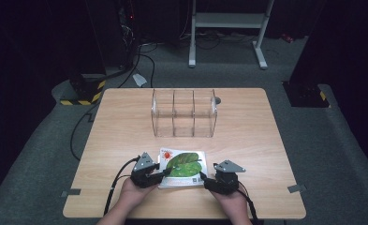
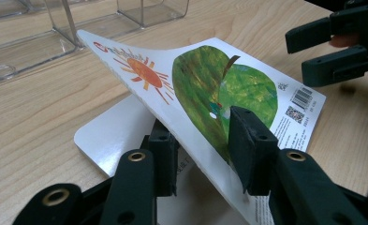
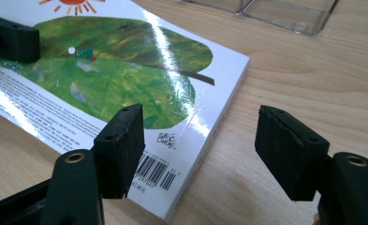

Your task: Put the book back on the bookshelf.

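Note:
A picture book [image 1: 184, 166] with a green leaf and an orange sun on its cover lies near the table's front edge. My left gripper [image 1: 165, 173] is at its left side, shut on the cover [image 2: 205, 84], one jaw under it and one on top [image 2: 202, 145]. The cover is bent upward, and a white page [image 2: 111, 136] shows beneath it. My right gripper [image 1: 204, 178] stands open at the book's near right corner [image 3: 198, 150]. One of its fingers [image 3: 118, 150] is over the barcode corner of the book [image 3: 125, 70]; the other is over bare wood.
A clear plastic organizer [image 1: 184, 112] with three compartments stands behind the book at mid-table, empty as far as I can see. The wooden table [image 1: 125, 126] is bare to either side. Beyond it are dark floor, cables and a metal stand [image 1: 228, 21].

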A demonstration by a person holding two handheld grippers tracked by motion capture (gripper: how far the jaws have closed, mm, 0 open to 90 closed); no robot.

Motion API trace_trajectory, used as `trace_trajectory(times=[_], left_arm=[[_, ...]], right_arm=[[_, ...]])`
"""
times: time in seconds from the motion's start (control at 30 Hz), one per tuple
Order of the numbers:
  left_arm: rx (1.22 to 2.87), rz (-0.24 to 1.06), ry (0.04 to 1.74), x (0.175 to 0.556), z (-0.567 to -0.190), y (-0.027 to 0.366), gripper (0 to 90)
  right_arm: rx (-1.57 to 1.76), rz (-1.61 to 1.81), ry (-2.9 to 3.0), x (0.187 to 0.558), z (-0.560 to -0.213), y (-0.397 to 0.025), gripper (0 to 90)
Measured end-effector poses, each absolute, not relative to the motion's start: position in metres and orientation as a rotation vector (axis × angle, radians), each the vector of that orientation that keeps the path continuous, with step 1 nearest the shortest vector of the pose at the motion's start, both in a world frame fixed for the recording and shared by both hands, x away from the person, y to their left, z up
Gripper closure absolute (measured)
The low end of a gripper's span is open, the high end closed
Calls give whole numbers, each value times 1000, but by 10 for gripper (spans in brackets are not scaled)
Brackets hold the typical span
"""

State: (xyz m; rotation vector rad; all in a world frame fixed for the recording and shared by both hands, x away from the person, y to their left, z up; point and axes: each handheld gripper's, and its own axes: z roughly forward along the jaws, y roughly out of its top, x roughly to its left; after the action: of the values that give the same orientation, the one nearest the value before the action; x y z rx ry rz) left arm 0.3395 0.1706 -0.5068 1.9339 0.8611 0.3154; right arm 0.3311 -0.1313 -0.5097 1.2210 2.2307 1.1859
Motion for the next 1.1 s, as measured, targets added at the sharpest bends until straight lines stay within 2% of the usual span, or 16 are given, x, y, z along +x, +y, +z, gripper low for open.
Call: trace_trajectory(times=[0.27, 0.6, 1.1], left_arm=[[1928, 363, 813, 335, -503, 170, 645], [1912, 437, 710, 325, -496, 169, 658], [1902, 484, 663, 315, -496, 168, 678]], right_arm=[[1289, 1256, 2262, 336, -516, -126, 308], [1356, 1329, 2256, 346, -515, -129, 230], [1425, 1382, 2334, 360, -521, -121, 163]])
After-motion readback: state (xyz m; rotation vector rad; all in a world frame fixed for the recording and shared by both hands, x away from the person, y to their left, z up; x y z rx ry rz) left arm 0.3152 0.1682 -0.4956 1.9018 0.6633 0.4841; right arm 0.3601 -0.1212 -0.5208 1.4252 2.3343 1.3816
